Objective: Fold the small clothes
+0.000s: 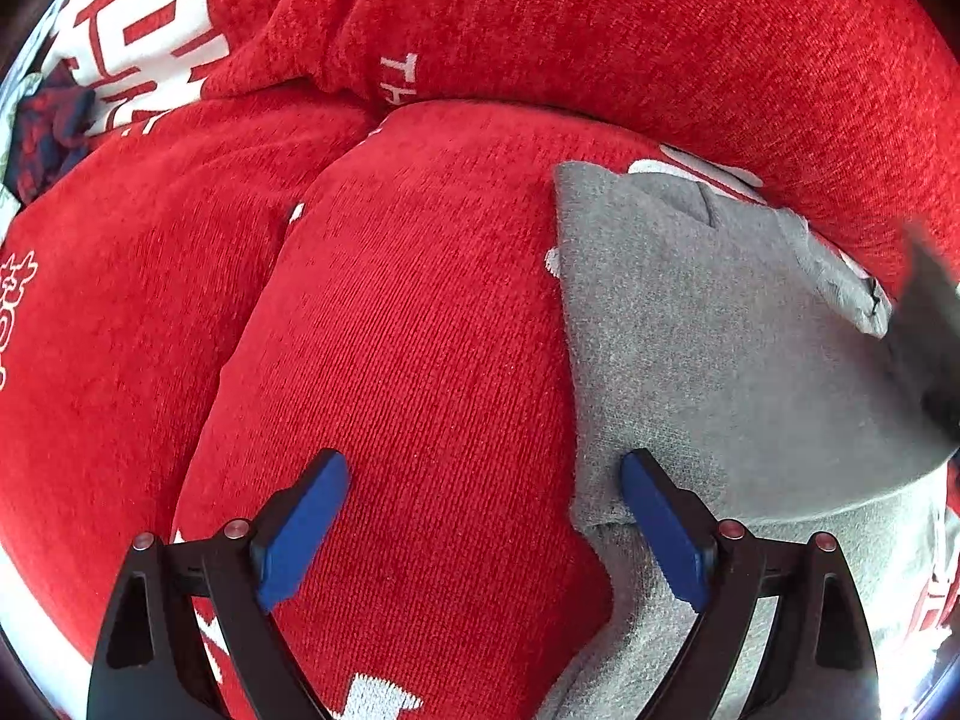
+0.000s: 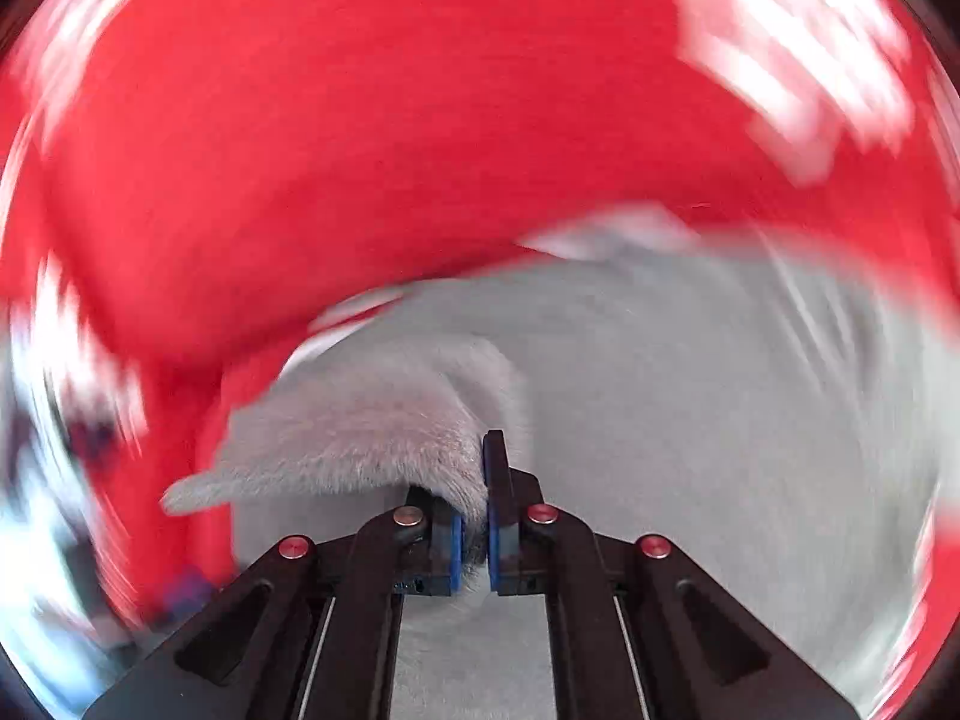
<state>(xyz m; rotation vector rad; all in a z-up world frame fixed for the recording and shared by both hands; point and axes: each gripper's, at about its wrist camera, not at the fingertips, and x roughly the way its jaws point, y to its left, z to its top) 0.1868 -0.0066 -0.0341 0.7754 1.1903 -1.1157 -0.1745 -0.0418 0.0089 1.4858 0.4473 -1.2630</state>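
A grey garment point(image 1: 690, 330) lies partly folded on red plush cushions, at the right of the left wrist view. My left gripper point(image 1: 486, 480) is open and empty, its right blue pad point(image 1: 660, 528) beside the garment's left edge, its left pad over red fabric. In the right wrist view, which is motion-blurred, my right gripper point(image 2: 474, 480) is shut on a lifted edge of the grey garment point(image 2: 372, 420), with the rest of the grey cloth point(image 2: 690, 420) spread below.
Red cushions with white lettering point(image 1: 420, 300) fill both views. A dark blue and red cloth point(image 1: 48, 132) lies at the far left. A white and red printed fabric point(image 1: 138, 30) is at the top left.
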